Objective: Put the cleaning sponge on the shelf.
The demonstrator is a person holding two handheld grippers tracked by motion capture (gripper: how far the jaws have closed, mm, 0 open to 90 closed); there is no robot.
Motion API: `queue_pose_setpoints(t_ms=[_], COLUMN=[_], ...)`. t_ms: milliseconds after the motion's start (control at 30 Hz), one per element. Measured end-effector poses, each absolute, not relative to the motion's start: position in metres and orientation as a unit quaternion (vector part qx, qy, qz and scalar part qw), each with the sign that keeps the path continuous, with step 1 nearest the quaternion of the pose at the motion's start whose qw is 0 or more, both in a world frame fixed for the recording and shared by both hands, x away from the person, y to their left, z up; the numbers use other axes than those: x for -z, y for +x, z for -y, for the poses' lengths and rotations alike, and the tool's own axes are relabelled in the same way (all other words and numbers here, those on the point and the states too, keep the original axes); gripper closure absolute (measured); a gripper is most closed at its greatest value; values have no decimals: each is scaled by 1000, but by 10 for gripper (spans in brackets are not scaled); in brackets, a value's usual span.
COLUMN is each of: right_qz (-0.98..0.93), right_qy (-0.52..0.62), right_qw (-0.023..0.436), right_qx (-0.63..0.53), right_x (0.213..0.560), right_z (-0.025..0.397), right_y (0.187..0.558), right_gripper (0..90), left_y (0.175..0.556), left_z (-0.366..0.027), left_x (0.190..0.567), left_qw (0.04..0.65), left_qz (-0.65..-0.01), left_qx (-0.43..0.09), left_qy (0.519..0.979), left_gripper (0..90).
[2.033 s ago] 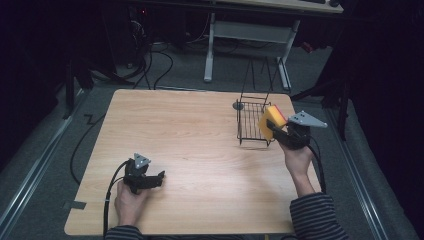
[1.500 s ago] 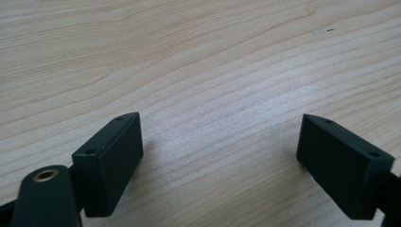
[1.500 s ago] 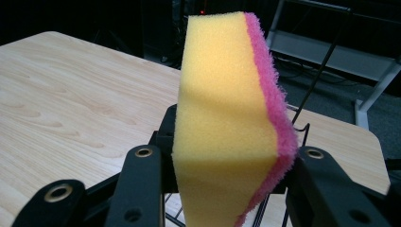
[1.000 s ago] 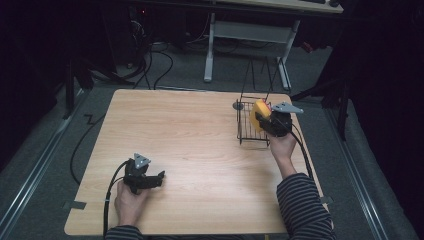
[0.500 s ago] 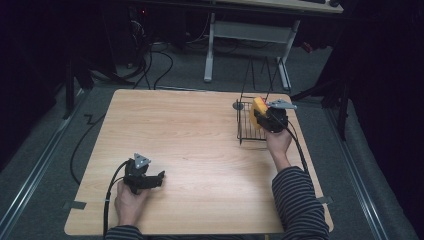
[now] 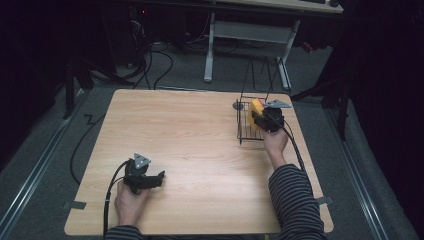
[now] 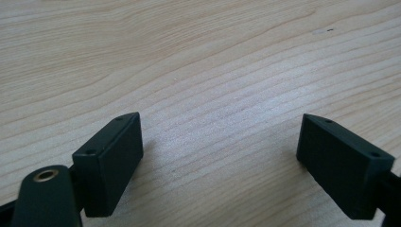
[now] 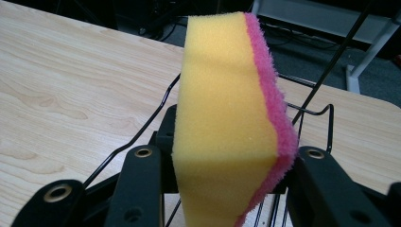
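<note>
A yellow sponge (image 8: 222, 109) with a pink scouring side stands on edge between the jaws of my right gripper (image 8: 227, 189), which is shut on it. In the high view that gripper (image 6: 264, 120) holds the sponge (image 6: 257, 107) over the black wire basket (image 6: 245, 127) at the table's right side. My left gripper (image 6: 150, 179) rests low near the front left of the table, held by a hand. Its jaws stand wide apart over bare wood, with nothing between the fingertips (image 7: 113, 156).
The wooden table (image 6: 180, 135) stretches between the two grippers. The basket's tall wire handle (image 6: 260, 75) rises behind it at the far right edge. A small dark round disc (image 6: 238, 105) lies just left of the basket. Cables and a desk frame lie on the floor beyond.
My right gripper has carried the sponge forward and left from the table's right edge to over the wire basket. The left gripper has stayed still.
</note>
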State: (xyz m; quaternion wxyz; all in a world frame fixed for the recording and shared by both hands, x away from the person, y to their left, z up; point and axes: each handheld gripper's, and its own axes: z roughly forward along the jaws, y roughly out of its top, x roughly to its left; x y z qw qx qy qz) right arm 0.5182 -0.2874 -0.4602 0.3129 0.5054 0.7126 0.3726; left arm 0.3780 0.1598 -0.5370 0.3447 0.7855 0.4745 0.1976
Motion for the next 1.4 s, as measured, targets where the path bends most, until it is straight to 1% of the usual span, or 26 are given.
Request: queue_pose_setpoints(t_ms=[333,433,533,833,900,1033,1400], right_qz=[-713,-711,-706,-708,-709,-710,-712], right_qy=[508,512,519,520,524,522,510], right_qw=[310,310,306,300,292,297,294], right_qx=[-372,-369,-372,-371,-371,-368,-382], right_x=[461,461,461,459,458,454,444], right_z=[288,287,288,290,291,291,297], right_y=[519,519,520,519,518,514,498], right_gripper=[602,515,464,391,367,324,251], left_y=[378,378,378,378,378,378,378], left_z=[-160,-160,-160,-160,-160,-160,-160], left_x=[537,537,537,537,537,537,537], left_qw=[345,345,345,344,344,344,344], left_qz=[-474,-474,-474,-474,-474,-474,-474], left_qx=[-198,-197,-197,-196,-196,-196,-196], left_qy=[785,786,786,786,786,786,786], left_gripper=[158,158,158,157,158,157,158])
